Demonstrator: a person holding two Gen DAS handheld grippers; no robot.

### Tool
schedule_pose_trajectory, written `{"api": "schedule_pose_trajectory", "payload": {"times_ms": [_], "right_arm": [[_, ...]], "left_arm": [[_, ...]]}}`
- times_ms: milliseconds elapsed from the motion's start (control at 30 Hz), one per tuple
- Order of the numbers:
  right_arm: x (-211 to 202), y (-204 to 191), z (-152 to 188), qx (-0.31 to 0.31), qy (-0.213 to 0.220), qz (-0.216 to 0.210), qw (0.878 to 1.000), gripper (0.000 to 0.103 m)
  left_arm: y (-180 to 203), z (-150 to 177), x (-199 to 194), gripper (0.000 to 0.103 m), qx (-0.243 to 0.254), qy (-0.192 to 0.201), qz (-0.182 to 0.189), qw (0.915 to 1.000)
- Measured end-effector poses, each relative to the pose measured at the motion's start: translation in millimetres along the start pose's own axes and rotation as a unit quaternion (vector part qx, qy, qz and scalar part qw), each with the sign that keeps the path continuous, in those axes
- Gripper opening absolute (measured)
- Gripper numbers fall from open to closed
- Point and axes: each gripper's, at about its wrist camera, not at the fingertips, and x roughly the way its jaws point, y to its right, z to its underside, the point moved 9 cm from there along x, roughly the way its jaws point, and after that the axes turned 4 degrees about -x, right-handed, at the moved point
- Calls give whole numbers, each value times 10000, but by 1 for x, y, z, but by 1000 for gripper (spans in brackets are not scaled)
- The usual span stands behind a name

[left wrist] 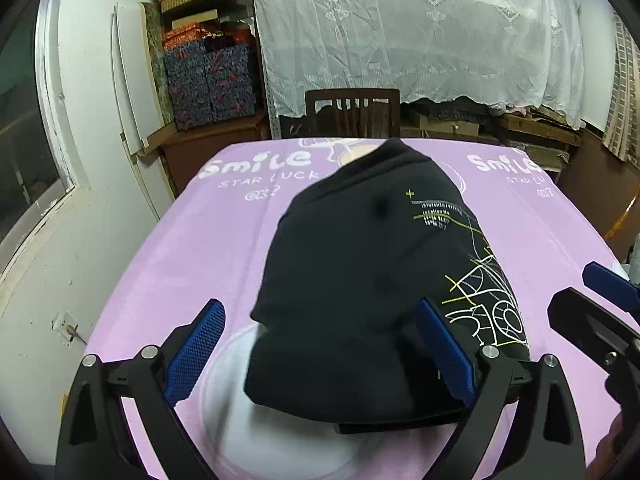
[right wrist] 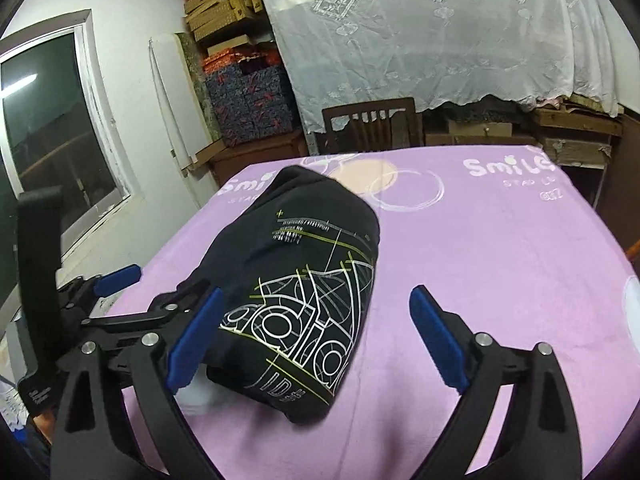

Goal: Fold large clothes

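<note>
A black garment point(left wrist: 360, 280) with white and yellow line print lies folded in a narrow bundle on the purple blanket point(left wrist: 168, 260). It also shows in the right wrist view point(right wrist: 296, 280). My left gripper point(left wrist: 320, 344) is open, its blue pads point(left wrist: 196, 352) on either side of the bundle's near end, holding nothing. My right gripper point(right wrist: 316, 340) is open just right of the bundle's printed near end, empty. The left gripper shows at the left of the right wrist view point(right wrist: 120, 280); the right gripper shows at the right edge of the left wrist view point(left wrist: 600, 312).
The purple blanket point(right wrist: 500, 260) covers the table, with white "Smile" lettering. A wooden chair point(left wrist: 352, 112) stands at the far edge. Stacked boxes point(left wrist: 208, 76) and a lace-covered shelf point(left wrist: 420, 32) stand behind. A window point(right wrist: 52, 132) is on the left wall.
</note>
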Motion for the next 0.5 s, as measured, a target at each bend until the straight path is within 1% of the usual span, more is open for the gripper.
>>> {"api": "schedule_pose_trajectory", "payload": {"times_ms": [100, 200, 233, 300, 333, 367, 400, 433, 500], "right_arm": [[3, 3, 4, 133, -72, -153, 9998, 92], [7, 8, 8, 320, -209, -309, 9988, 94], [11, 12, 11, 429, -285, -346, 9981, 94], [19, 22, 14, 641, -396, -289, 9967, 94], [22, 26, 16, 753, -458, -315, 9956, 94], [24, 28, 17, 853, -503, -363, 9944, 94], [26, 30, 18, 985, -554, -468, 9925, 95], [31, 30, 20, 1170, -644, -644, 9889, 95], [40, 29, 25, 1402, -876, -828, 9828, 97]], "left_arm": [[2, 4, 6, 96, 72, -71, -75, 9999], [-5, 5, 14, 98, 4, -230, -8, 9997], [-13, 5, 19, 99, -183, -367, 113, 9991], [-24, 9, 33, 99, -616, -764, 627, 9932], [-29, 14, 44, 99, -972, -1115, 1100, 9829], [-31, 17, 49, 99, -1158, -1287, 1377, 9752], [-31, 21, 56, 99, -1322, -1488, 1694, 9652], [-35, 25, 64, 99, -1564, -1672, 1912, 9545], [-38, 28, 71, 99, -1811, -1796, 2129, 9432]]}}
